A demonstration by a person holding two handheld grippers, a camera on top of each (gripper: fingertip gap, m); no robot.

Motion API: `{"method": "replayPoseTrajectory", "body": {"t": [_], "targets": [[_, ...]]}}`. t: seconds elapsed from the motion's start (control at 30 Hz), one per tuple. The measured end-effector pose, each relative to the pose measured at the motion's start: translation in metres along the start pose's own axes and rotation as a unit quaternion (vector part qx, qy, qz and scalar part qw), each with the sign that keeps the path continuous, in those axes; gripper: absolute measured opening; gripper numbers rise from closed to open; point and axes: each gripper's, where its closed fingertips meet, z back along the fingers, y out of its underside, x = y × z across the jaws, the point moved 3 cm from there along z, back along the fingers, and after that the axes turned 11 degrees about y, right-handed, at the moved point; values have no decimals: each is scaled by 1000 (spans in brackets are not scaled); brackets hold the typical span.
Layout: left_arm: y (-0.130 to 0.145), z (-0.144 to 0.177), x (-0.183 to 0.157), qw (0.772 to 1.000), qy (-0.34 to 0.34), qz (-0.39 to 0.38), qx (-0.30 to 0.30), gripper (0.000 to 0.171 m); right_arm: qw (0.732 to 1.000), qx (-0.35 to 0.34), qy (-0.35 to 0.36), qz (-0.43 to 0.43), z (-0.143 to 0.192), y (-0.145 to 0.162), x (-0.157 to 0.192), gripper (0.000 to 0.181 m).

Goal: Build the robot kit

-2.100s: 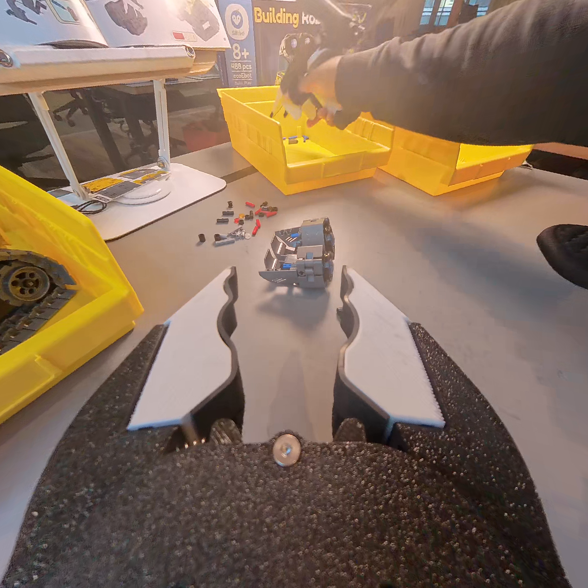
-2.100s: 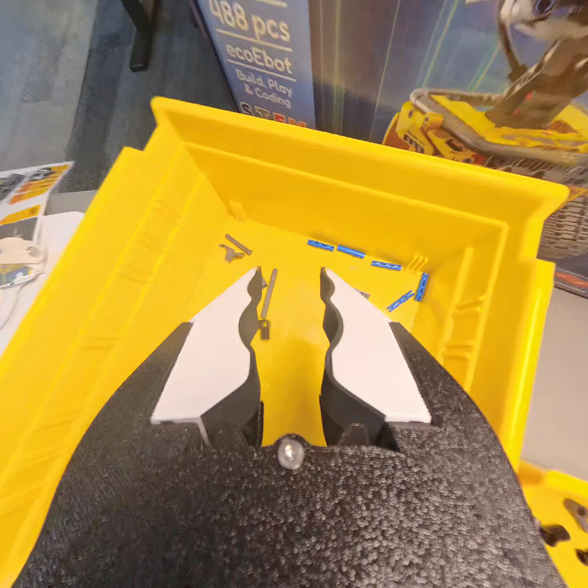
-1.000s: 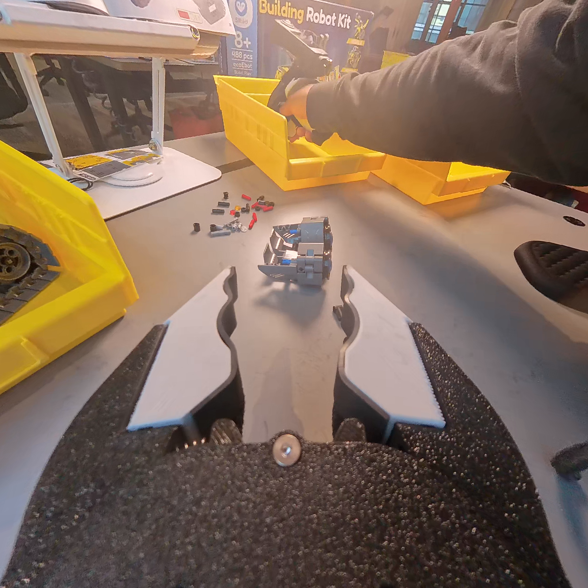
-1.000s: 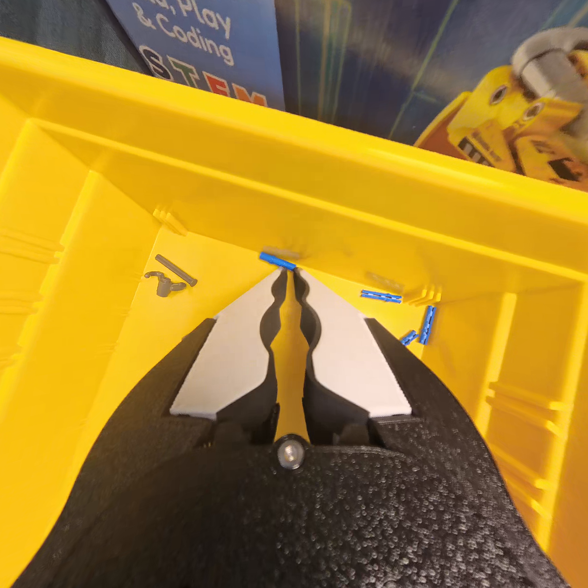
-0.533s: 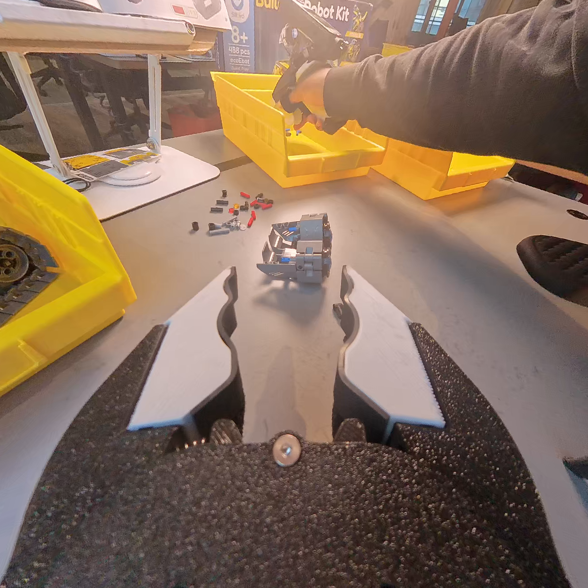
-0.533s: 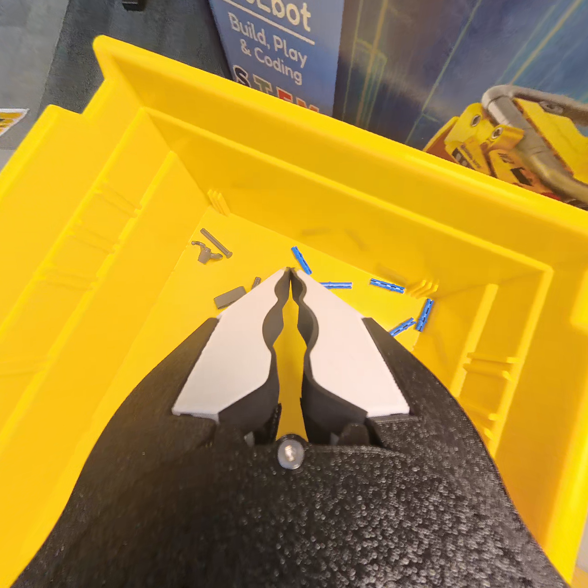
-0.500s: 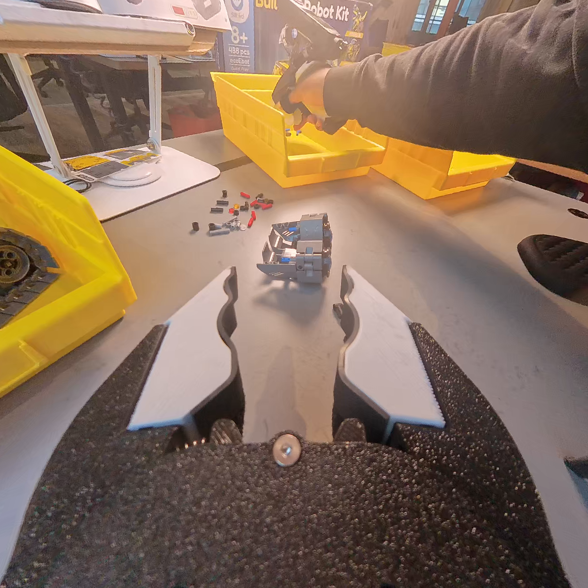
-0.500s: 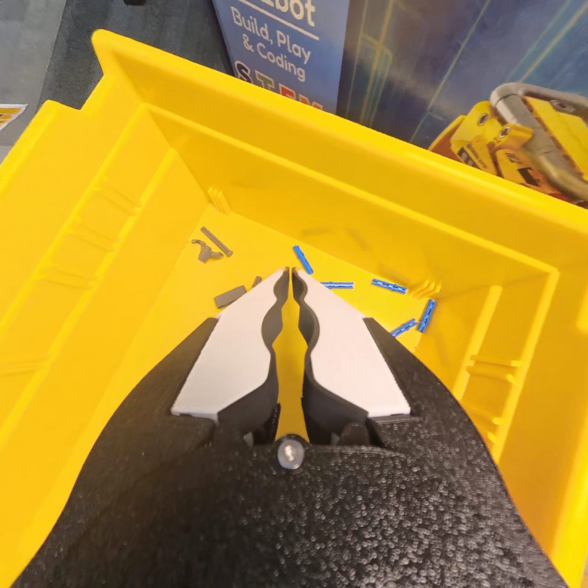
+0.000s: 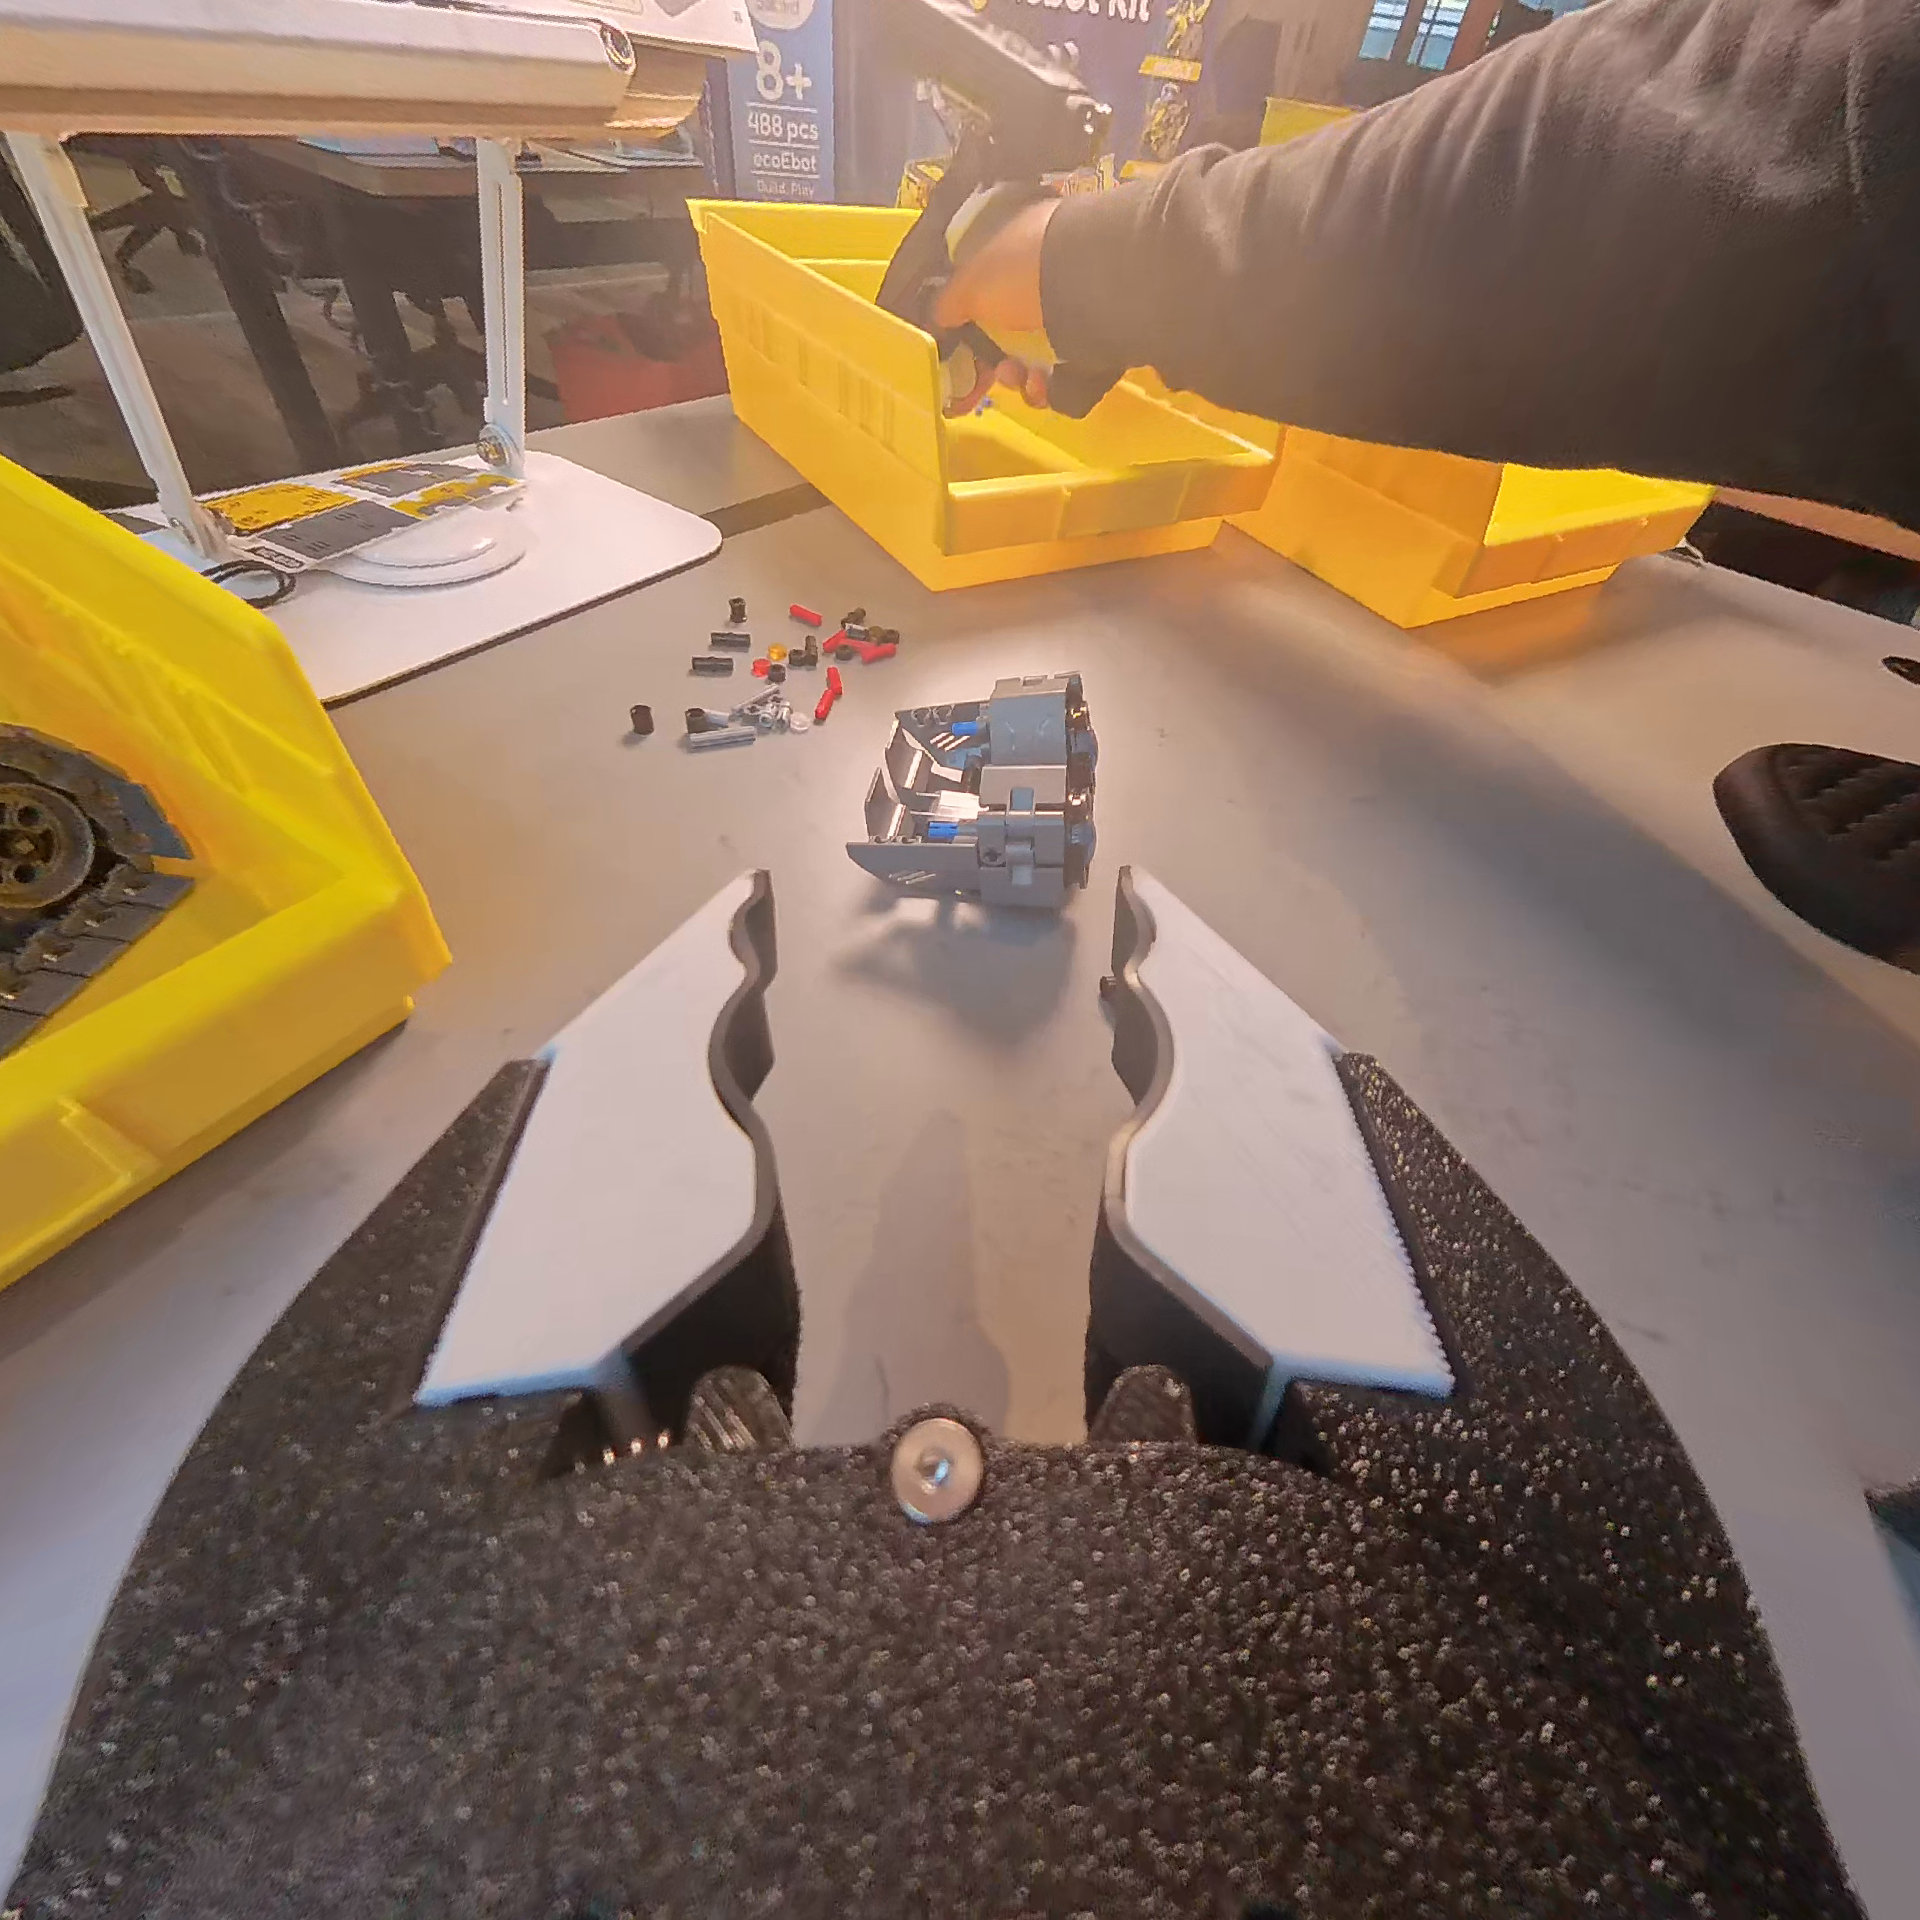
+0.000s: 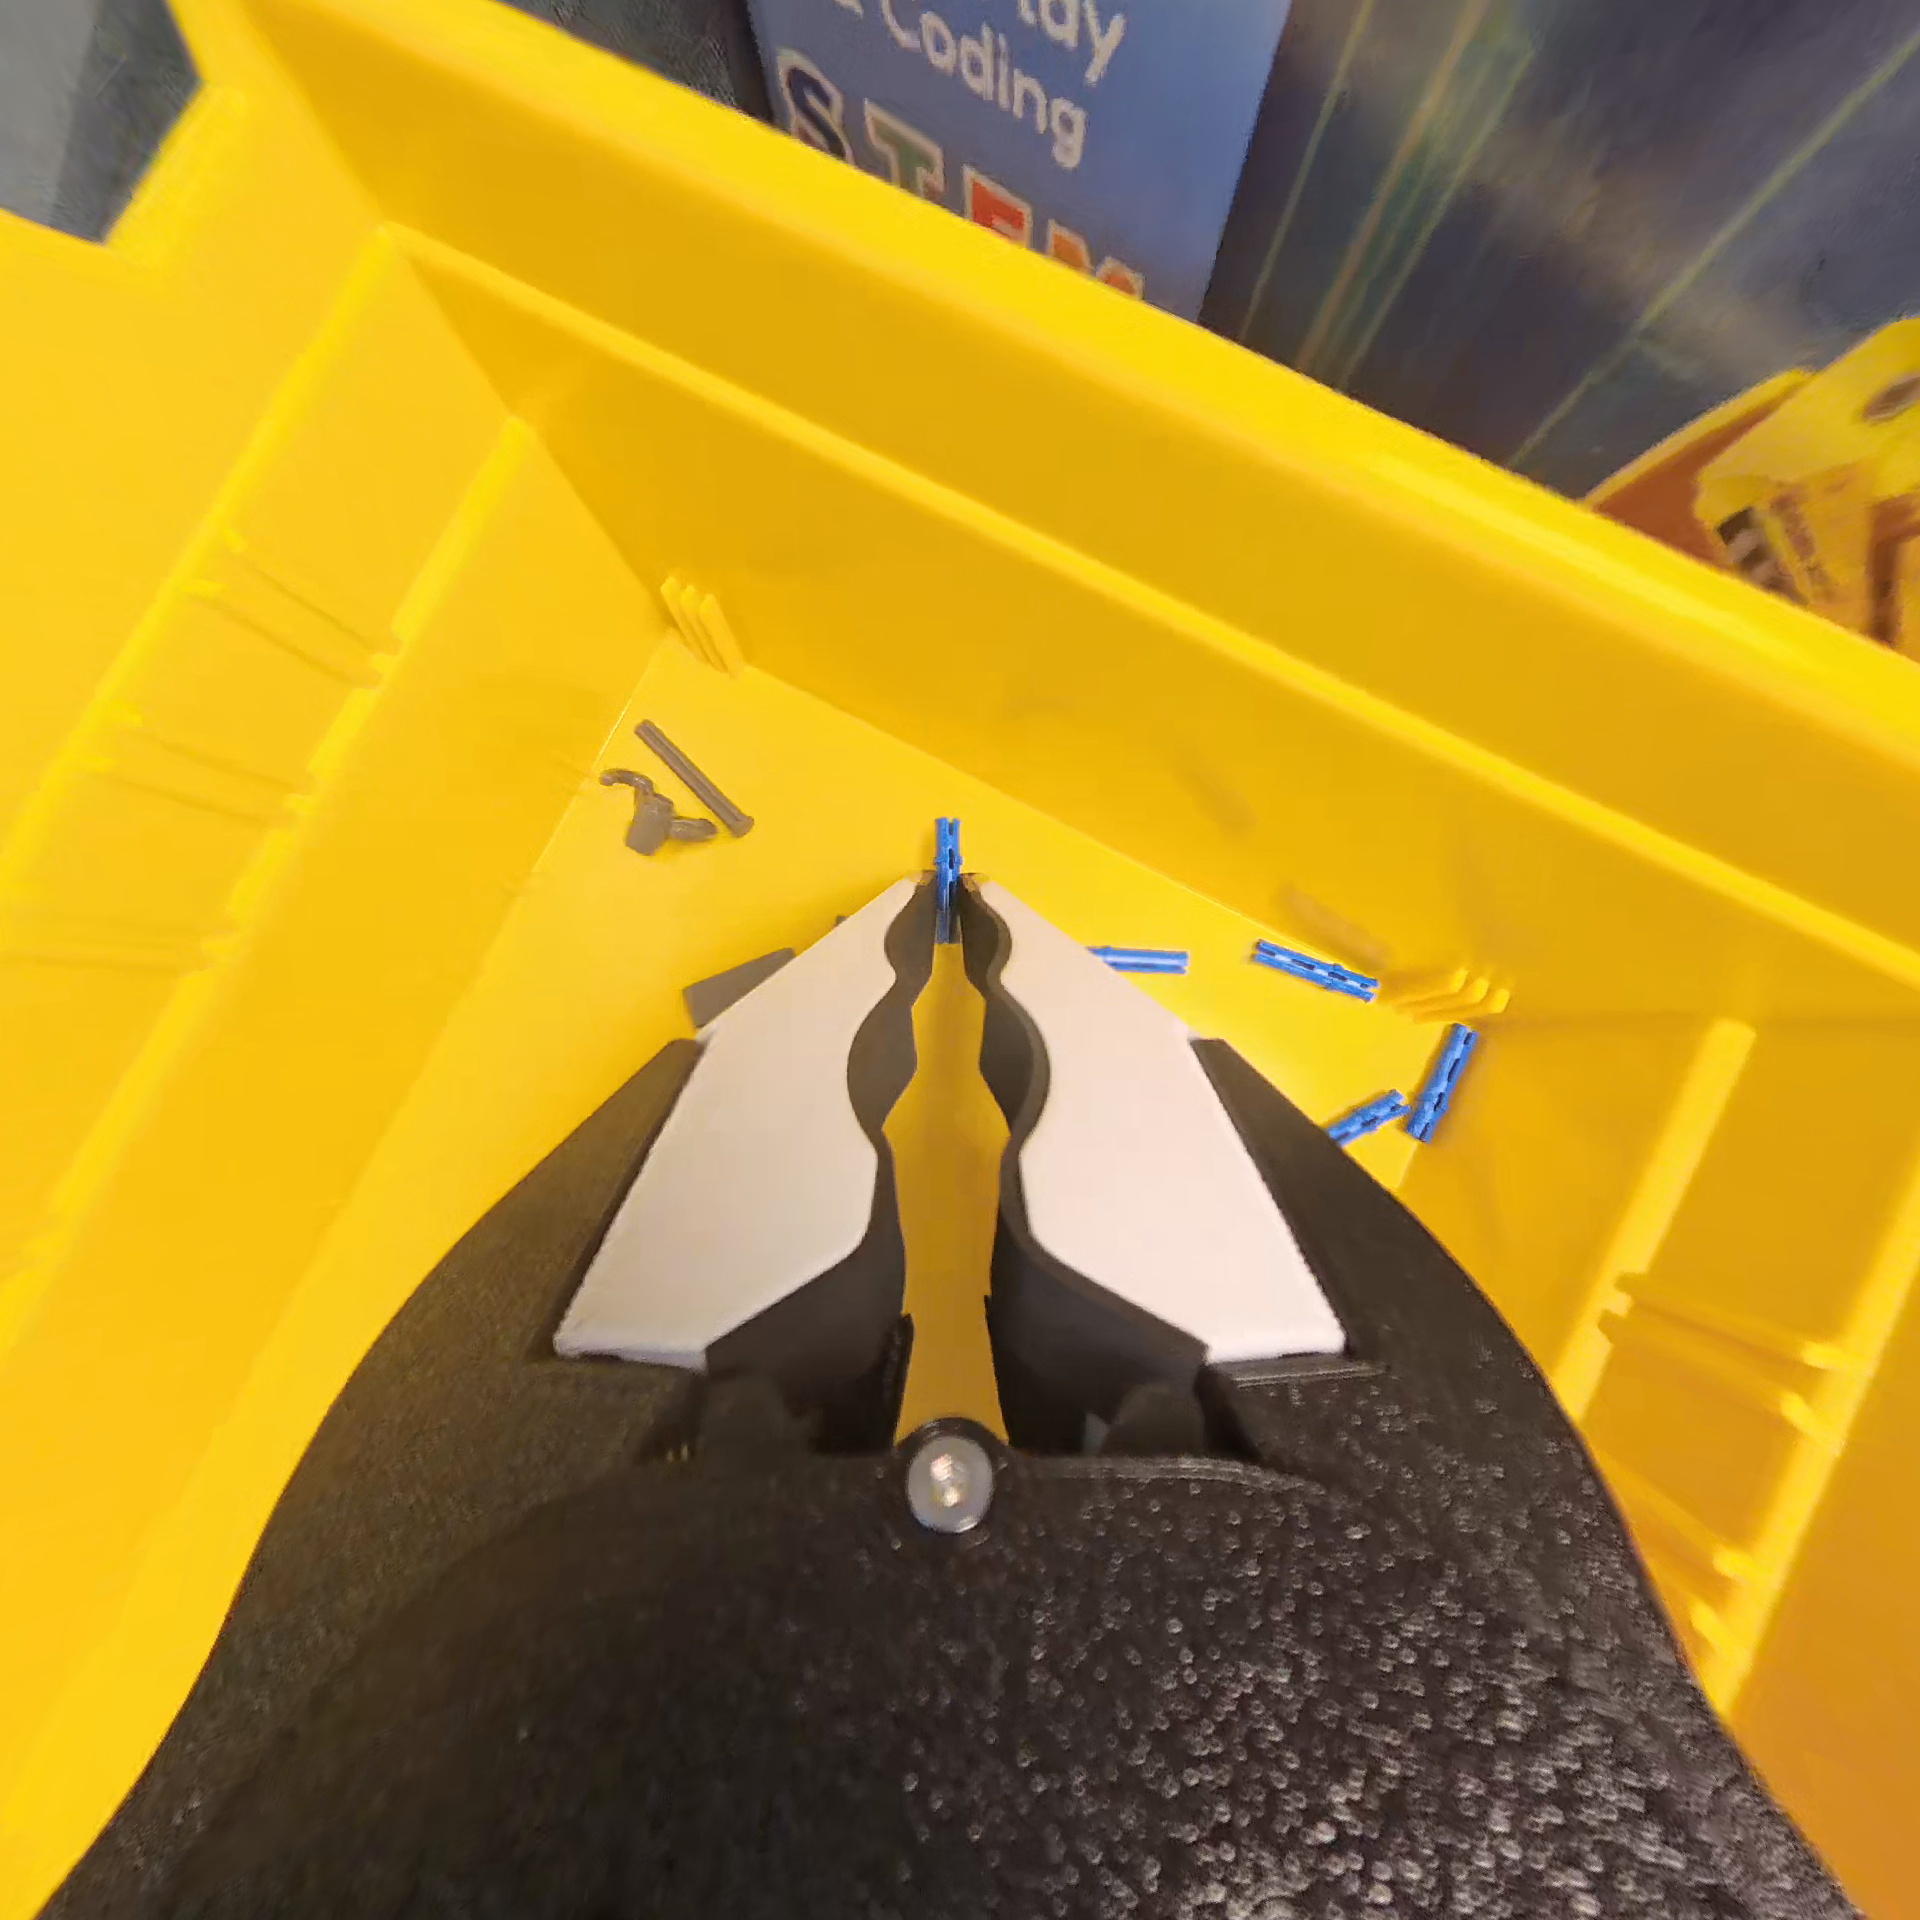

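Here the right gripper [image 10: 948,883] pinches a blue pin [image 10: 945,871] at its very tips above the yellow bin [image 10: 1039,582] — it may slip out; the left gripper [image 9: 940,914] waits spread open near the grey block assembly [image 9: 987,800].

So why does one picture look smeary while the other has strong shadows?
Right wrist view: the box art behind the yellow bin is motion-blurred, though the blue pin in the claw stays sharp. Left wrist view: the grey brick assembly casts a soft shadow toward the camera.
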Motion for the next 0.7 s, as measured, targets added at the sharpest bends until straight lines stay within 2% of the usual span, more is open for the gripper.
{"method": "replayPoseTrajectory", "body": {"t": [0.07,0.13,0.23,0.3,0.4,0.47,0.6,0.7], "targets": [[0,0,-1,1000,-1,-3,2,65,999,-33,-23,-2,25,-11,6,2],[-2,1,-1,1000,-1,-3,0,65,996,-76,-51,23,65,-24,18,2],[-5,3,-1,1000,-8,-13,0,65,974,-172,-121,89,156,-34,56,3],[-7,5,0,1000,-14,-21,-1,65,949,-214,-177,151,218,-18,93,2],[-8,6,1,999,-25,-31,0,65,909,-220,-266,233,287,44,153,2],[-8,7,3,999,-31,-36,2,65,887,-199,-301,289,308,100,187,3],[-7,6,4,999,-34,-38,5,65,849,-158,-348,364,312,207,239,3],[-4,4,3,998,-38,-45,14,65,836,-139,-349,400,295,260,260,3]]}}
